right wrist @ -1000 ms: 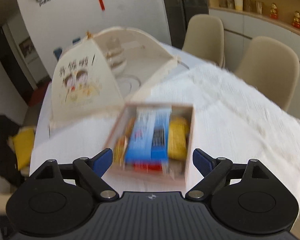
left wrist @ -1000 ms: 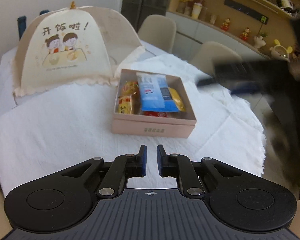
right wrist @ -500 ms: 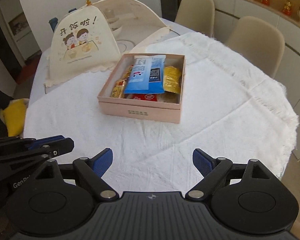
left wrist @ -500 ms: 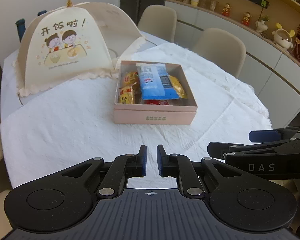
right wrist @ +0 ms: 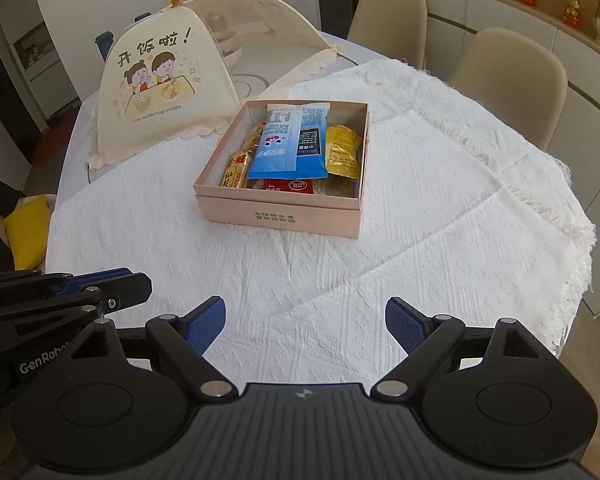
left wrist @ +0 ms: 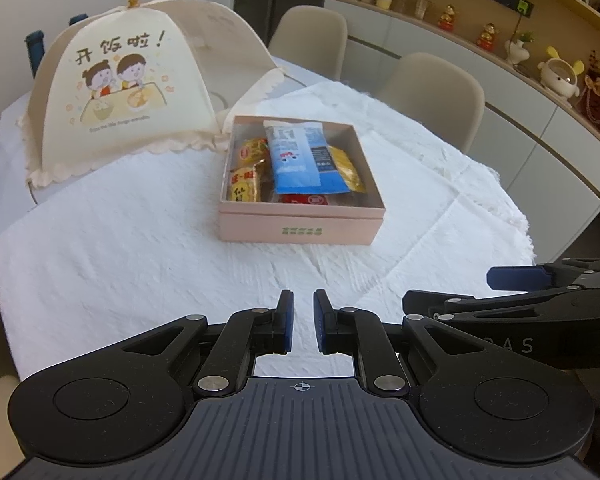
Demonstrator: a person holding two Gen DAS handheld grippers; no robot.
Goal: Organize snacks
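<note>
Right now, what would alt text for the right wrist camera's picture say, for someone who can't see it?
An open pink box of snack packets, a blue packet on top, sits on a white tablecloth beside a cream mesh food cover. The right gripper hangs open and empty in the foreground, with the left gripper shut at lower left.

Left gripper (left wrist: 301,322) jaws closed and empty; right gripper (right wrist: 305,326) jaws wide.

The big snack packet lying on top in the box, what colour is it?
Blue and white packet, clearest in the right wrist view.
</note>
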